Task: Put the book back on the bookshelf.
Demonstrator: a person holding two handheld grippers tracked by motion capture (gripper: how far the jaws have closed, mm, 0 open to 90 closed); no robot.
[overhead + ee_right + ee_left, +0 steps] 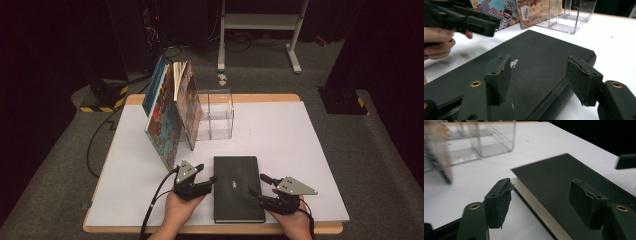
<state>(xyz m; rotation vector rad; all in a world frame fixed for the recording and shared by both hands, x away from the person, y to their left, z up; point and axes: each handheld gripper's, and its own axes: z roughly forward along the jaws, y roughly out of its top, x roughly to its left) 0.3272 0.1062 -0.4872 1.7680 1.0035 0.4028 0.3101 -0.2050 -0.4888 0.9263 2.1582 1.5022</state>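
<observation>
A black hardcover book [237,187] lies flat at the front middle of the white table [300,135]. My left gripper [208,172] sits at its left long edge, jaws apart. In the left gripper view the gripper [541,187] straddles that edge of the book [574,175]: one pad hangs over the table, the other over the cover, neither pressing. My right gripper [257,183] is at the book's right edge. In the right gripper view it [539,65] is open too, with the rounded spine of the book [536,50] between its pads. Nothing is gripped.
Colourful picture books [170,110] lean against a clear acrylic box [215,114] at the back left of the table. Cables run from the grippers off the front edge. A white metal stand [260,22] is on the floor behind the table.
</observation>
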